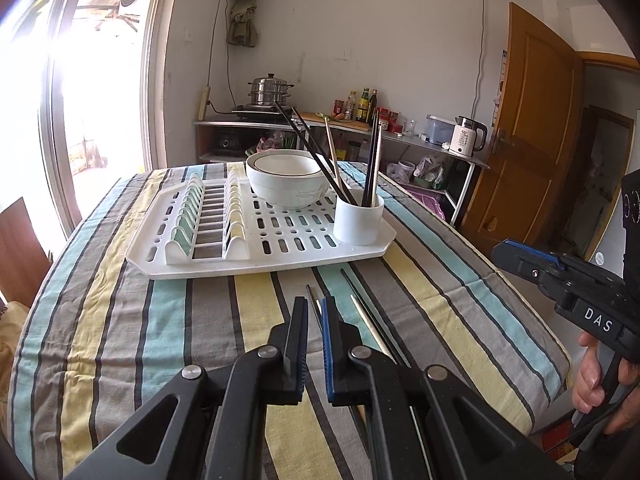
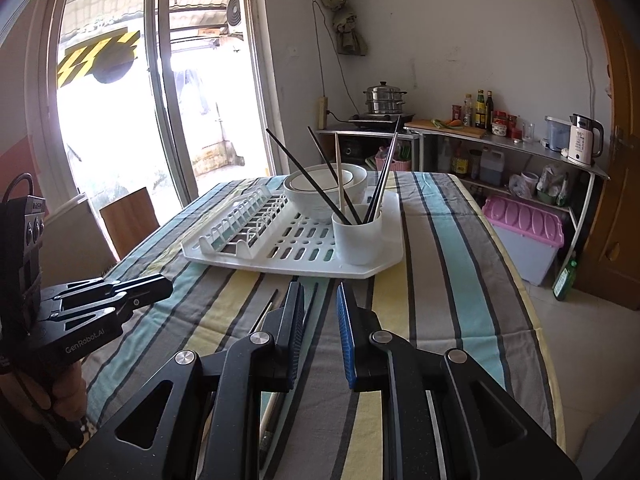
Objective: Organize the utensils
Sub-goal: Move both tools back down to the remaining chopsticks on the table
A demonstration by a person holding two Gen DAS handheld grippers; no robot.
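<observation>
Several loose chopsticks (image 1: 370, 322) lie on the table (image 1: 160, 320), long axes running near-to-far, just beneath and right of the left gripper (image 1: 315, 312), whose jaws stand slightly spread, empty; the cup (image 1: 359, 219) waits beyond.

The table is covered by a striped woven cloth (image 1: 120, 320), matt and slightly creased. The drying rack (image 1: 280, 248) and the cup (image 1: 358, 220) are made of smooth white plastic with a dull sheen. The bowl (image 1: 286, 184) is glazed ceramic, glossy. Matt black plastic with brushed metal pins is seen on the left gripper (image 1: 315, 312). The door (image 1: 532, 120) is varnished wood.
</observation>
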